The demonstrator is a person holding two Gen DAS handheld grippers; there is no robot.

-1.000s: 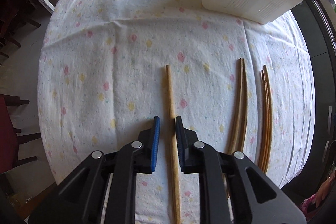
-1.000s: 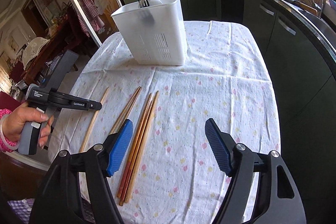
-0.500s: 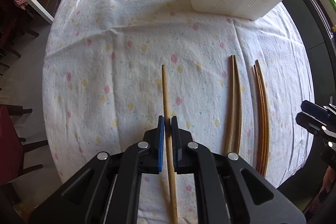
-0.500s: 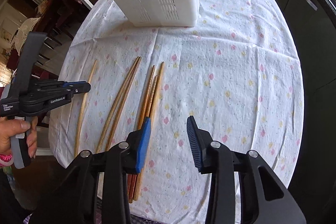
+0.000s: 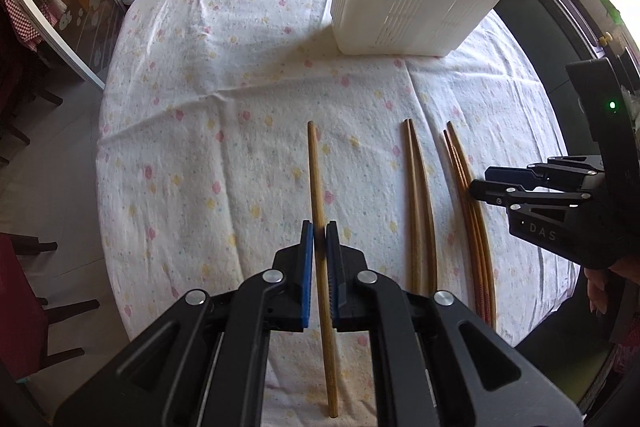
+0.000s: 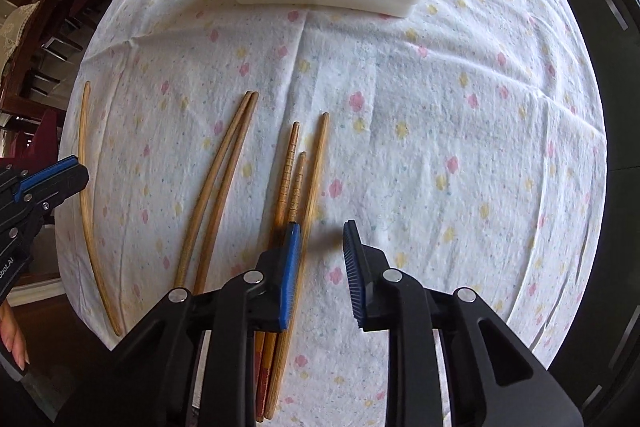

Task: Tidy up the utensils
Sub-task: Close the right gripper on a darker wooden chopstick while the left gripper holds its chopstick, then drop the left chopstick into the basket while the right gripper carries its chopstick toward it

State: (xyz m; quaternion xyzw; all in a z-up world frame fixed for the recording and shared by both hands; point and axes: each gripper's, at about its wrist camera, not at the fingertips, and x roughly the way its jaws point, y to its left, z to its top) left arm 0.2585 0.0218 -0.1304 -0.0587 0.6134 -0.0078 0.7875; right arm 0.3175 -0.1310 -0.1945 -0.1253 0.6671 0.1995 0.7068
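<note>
Your left gripper clamps the lone chopstick near the table's left edge; your right gripper, empty, is closing beside the reddish chopsticks.

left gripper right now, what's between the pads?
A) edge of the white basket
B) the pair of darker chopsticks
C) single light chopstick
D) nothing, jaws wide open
C: in the left wrist view the left gripper has its blue pads closed on the lone light chopstick, apart from the other chopsticks.
</note>
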